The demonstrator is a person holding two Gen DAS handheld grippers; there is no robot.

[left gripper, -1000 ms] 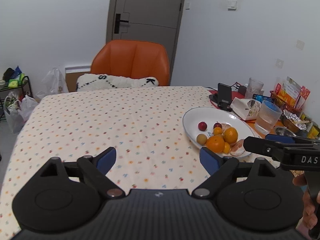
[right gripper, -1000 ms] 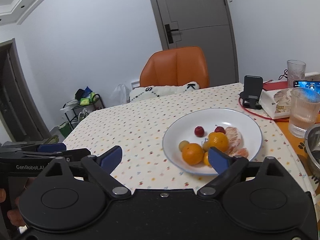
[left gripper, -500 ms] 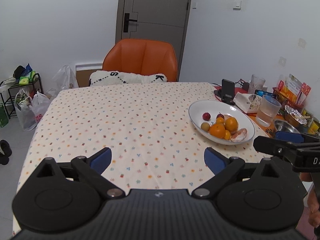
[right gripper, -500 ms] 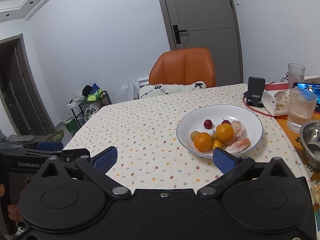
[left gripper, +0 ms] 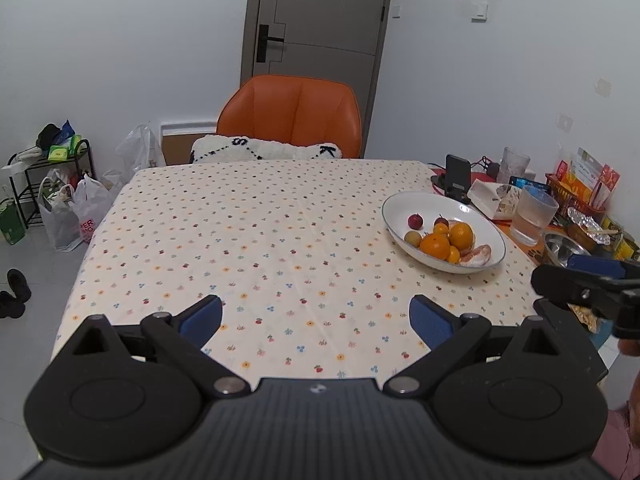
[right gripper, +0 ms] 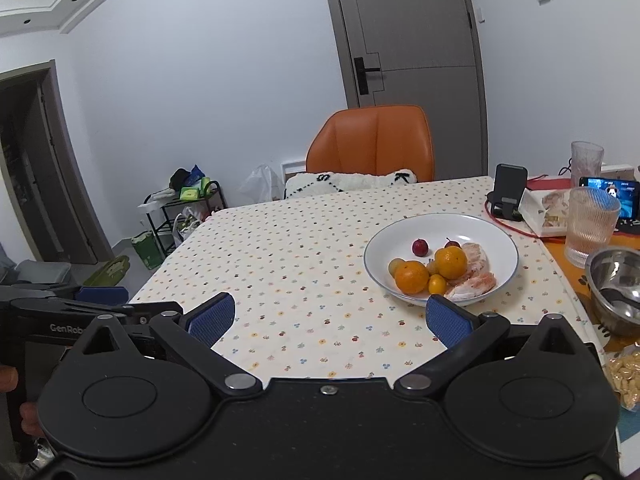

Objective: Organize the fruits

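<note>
Two grippers are in use, and both are empty with their jaws spread wide. From the left wrist camera, the left gripper (left gripper: 315, 316) hangs above the near edge of a table (left gripper: 248, 232) that is covered with a cloth of small flowers, and nothing is between its blue pads (left gripper: 202, 318). On the right half of the table stands a white bowl (left gripper: 400, 204) with the fruits in it: two big oranges (left gripper: 435, 246), a smaller orange one, a yellow-green fruit (left gripper: 413, 237), two small red fruits (left gripper: 415, 221) and some peeled segments (left gripper: 476, 255) at the near right side. The right gripper (left gripper: 588, 280) comes into this view from the right edge (only its front part shows here), near the bowl but not touching it. Behind the table is an orange chair (left gripper: 292, 116) with a white cushion (left gripper: 266, 148). From the right wrist camera, the right gripper (right gripper: 327, 318) is also above the near edge of the table, and the bowl (right gripper: 400, 232) lies just ahead of its right pad, apart from it. A ribbed glass (right gripper: 591, 224) and a steel bowl (right gripper: 616, 284) stand to the right of the fruit bowl. The left gripper (right gripper: 92, 300) shows at the left edge, well apart from the fruits.
</note>
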